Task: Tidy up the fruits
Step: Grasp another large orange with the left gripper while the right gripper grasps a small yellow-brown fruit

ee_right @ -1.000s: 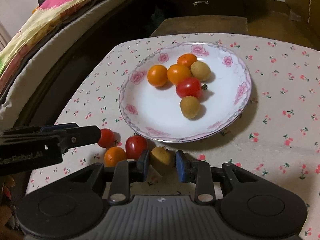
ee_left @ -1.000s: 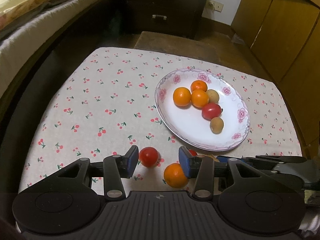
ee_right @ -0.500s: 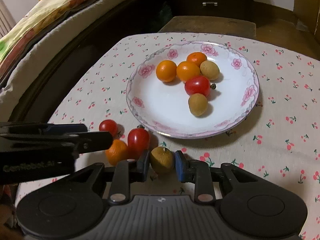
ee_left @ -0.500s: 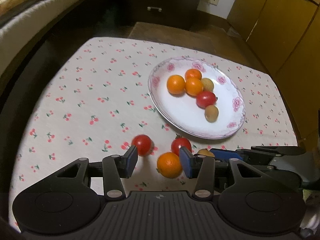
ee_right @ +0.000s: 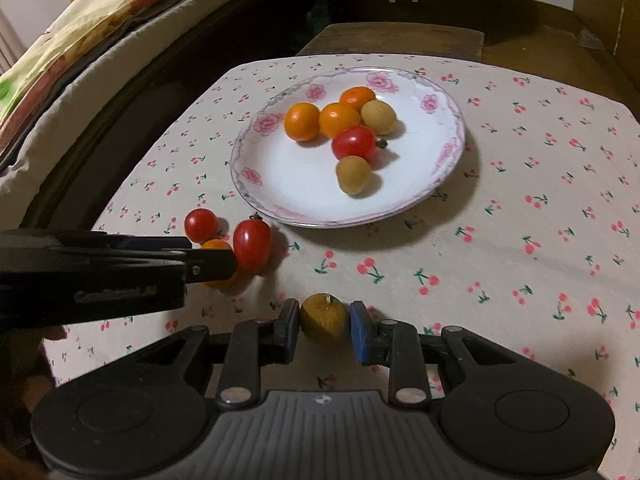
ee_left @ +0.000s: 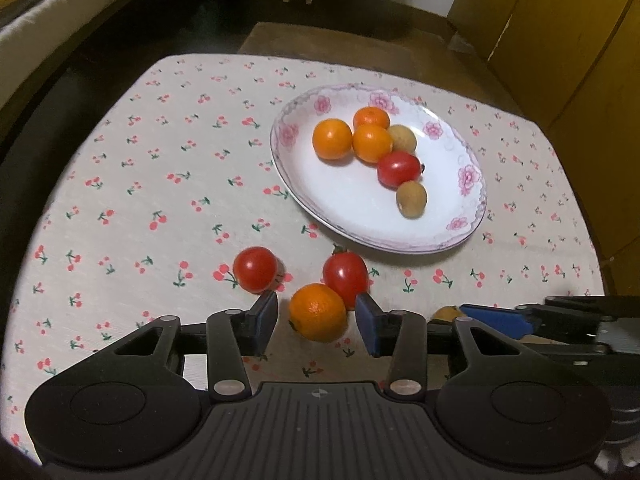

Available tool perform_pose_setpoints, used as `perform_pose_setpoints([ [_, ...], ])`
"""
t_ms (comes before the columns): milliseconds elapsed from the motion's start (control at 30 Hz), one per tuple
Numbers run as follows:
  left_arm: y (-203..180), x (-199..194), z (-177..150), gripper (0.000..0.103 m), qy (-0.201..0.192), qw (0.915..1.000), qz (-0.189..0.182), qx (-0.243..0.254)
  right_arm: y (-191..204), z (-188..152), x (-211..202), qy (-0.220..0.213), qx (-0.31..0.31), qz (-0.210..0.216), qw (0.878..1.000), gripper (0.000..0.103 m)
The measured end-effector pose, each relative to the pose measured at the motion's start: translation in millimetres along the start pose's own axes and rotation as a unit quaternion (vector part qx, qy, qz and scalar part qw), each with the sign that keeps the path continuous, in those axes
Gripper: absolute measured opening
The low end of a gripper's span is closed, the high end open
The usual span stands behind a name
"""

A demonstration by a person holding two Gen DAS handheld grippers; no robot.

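Here, right gripper [ee_right: 324, 330] closed on a small brown fruit [ee_right: 323, 317] just above the cloth [ee_right: 500, 280]; left gripper [ee_left: 316, 322], jaws just narrowing, astride but not pinching an orange [ee_left: 317, 312] near the plate [ee_left: 474, 184]; both light, round, roll-prone, best pinched across the middle, gently.

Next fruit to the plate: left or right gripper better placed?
Right. The right gripper is shut on the brown fruit; the left gripper only straddles the orange, pads apart.
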State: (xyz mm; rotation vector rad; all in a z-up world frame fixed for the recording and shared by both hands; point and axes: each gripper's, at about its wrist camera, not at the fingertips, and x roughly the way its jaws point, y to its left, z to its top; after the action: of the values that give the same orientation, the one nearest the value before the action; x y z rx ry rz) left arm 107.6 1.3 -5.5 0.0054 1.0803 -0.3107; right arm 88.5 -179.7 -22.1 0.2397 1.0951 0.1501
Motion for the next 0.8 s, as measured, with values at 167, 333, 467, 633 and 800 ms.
perform_pose_setpoints([
  [167, -3, 11, -1, 0.051, 0.009, 0.9999, 0.007, 0.002, -3, 1, -2, -0.003, 0.005, 0.005, 1.0, 0.029],
  [333, -6, 15, -1, 0.05, 0.009, 0.9999, 0.007, 0.003, -4, 1, -1, 0.0, 0.009, 0.007, 1.0, 0.029],
  [467, -9, 15, -2, 0.041, 0.007, 0.9999, 0.006, 0.006, -4, -1, 1, 0.003, 0.008, 0.006, 1.0, 0.029],
  [633, -8, 8, -5, 0.04, 0.001, 0.9999, 0.006, 0.012, -1, -2, -1, 0.005, 0.003, 0.002, 1.0, 0.029],
  [800, -9, -1, -10, 0.04, -0.004, 0.9999, 0.003, 0.016, -3, -7, -8, 0.007, 0.004, -0.004, 1.0, 0.029],
])
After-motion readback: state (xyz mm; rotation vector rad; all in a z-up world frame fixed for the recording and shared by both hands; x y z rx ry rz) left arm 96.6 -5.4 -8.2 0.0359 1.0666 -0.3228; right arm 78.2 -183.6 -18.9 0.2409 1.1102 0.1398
